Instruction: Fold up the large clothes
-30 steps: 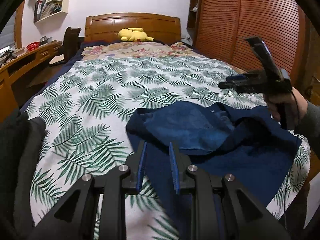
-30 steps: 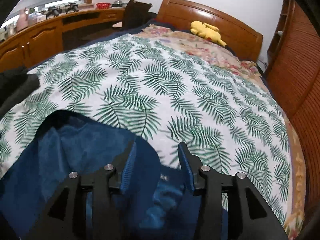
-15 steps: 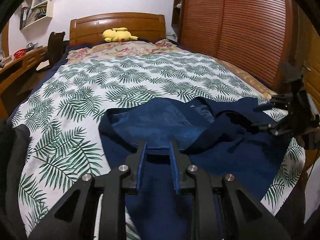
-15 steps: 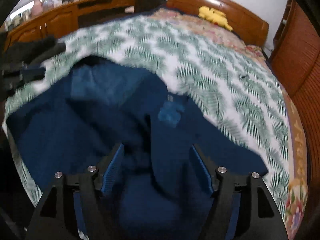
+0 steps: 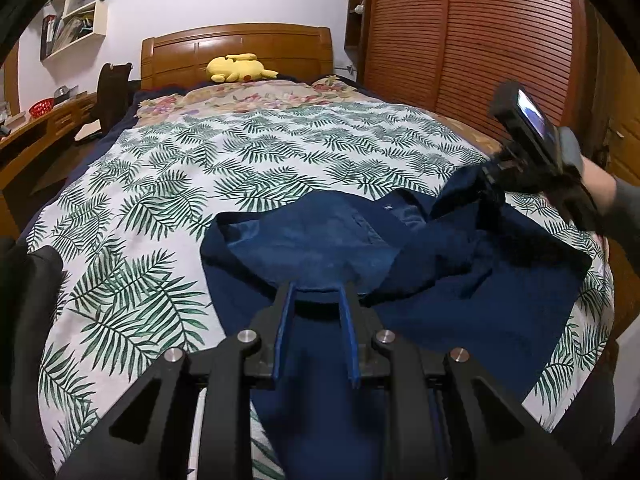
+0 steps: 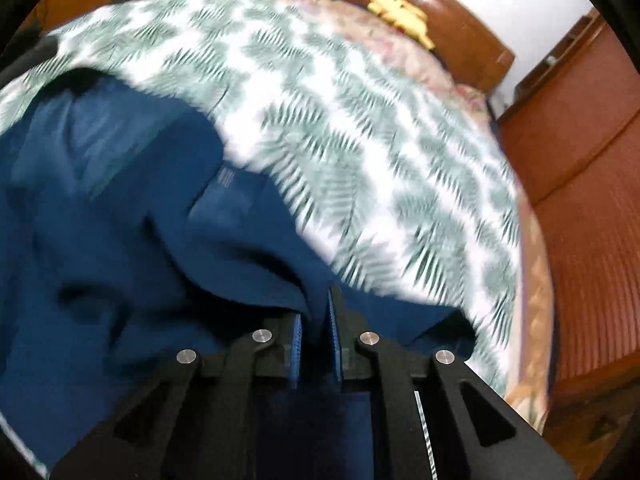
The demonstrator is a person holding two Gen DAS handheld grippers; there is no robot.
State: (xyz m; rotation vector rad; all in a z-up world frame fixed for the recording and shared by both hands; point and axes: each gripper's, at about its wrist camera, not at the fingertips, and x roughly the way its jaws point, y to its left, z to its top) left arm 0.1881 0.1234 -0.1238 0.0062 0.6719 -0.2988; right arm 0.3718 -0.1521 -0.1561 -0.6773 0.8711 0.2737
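Observation:
A large navy blue garment (image 5: 440, 280) lies rumpled at the near end of the bed, its lighter lining (image 5: 312, 244) showing. My left gripper (image 5: 316, 292) is open, its fingers just over the garment's near edge. My right gripper (image 6: 318, 312) is shut on a fold of the garment (image 6: 160, 240) and lifts it. In the left wrist view the right gripper (image 5: 490, 178) is at the right, holding the cloth above the bed.
The bed has a palm-leaf cover (image 5: 240, 168), a wooden headboard (image 5: 236, 52) and a yellow plush toy (image 5: 238, 68). A slatted wooden wardrobe (image 5: 460, 40) runs along the right. A desk (image 5: 36, 128) and chair (image 5: 112, 92) stand on the left.
My right gripper has closed on a fold of the garment and raised it. The left gripper stays open over the near edge.

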